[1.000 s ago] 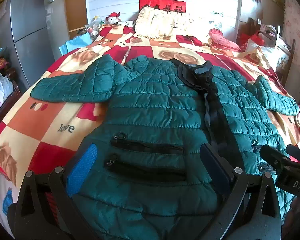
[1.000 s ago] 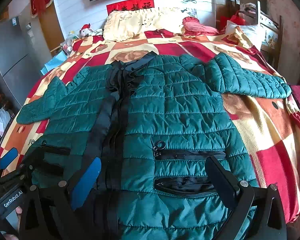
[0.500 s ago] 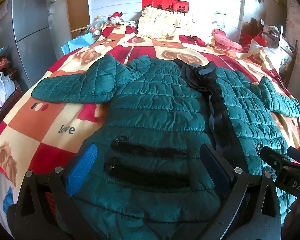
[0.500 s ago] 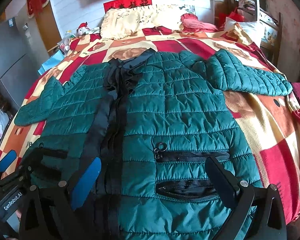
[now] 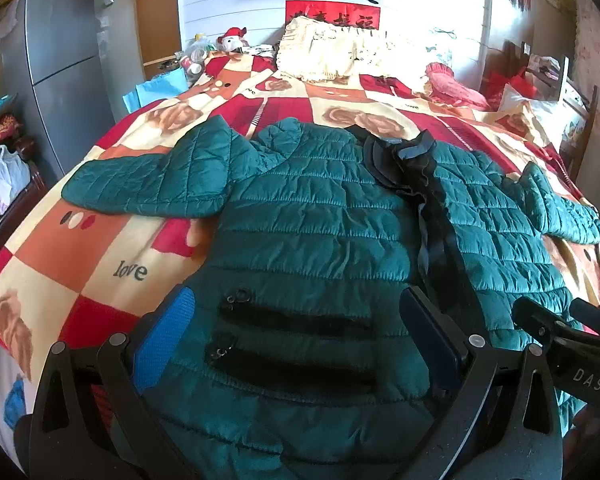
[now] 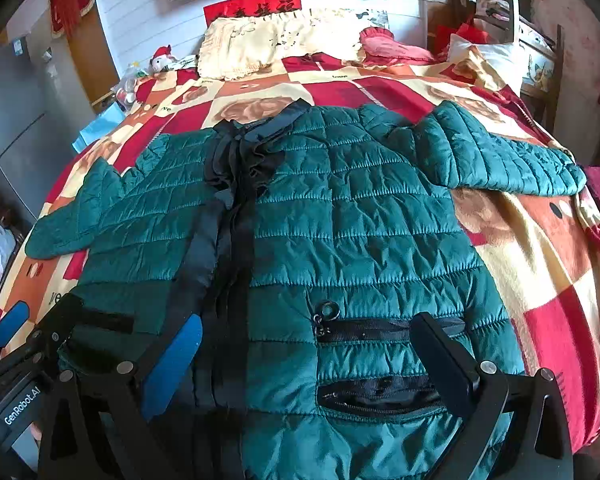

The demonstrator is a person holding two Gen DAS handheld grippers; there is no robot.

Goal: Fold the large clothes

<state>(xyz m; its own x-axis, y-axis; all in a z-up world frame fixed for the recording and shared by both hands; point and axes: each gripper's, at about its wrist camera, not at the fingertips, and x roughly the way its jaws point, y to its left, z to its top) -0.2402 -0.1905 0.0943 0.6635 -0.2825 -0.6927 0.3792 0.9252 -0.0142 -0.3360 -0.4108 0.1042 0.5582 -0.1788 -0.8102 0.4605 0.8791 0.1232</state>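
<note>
A teal quilted jacket (image 5: pixel 324 232) lies front up and spread flat on the bed, with a black zip strip down its middle and both sleeves out to the sides. It also shows in the right wrist view (image 6: pixel 356 232). My left gripper (image 5: pixel 300 332) is open over the jacket's left pockets near the hem. My right gripper (image 6: pixel 308 348) is open over the right pockets (image 6: pixel 380 364) near the hem. Neither holds cloth. Each gripper shows at the edge of the other's view.
The bed has a red, orange and cream checked blanket (image 5: pixel 100 256). Cream pillows (image 5: pixel 340 56) and a pink cushion (image 5: pixel 452 88) lie at the head. A grey fridge (image 5: pixel 60 60) stands left; a wooden chair (image 6: pixel 536 48) stands right.
Both grippers have edged slightly forward over the hem; the jacket has not moved and both stay open.
</note>
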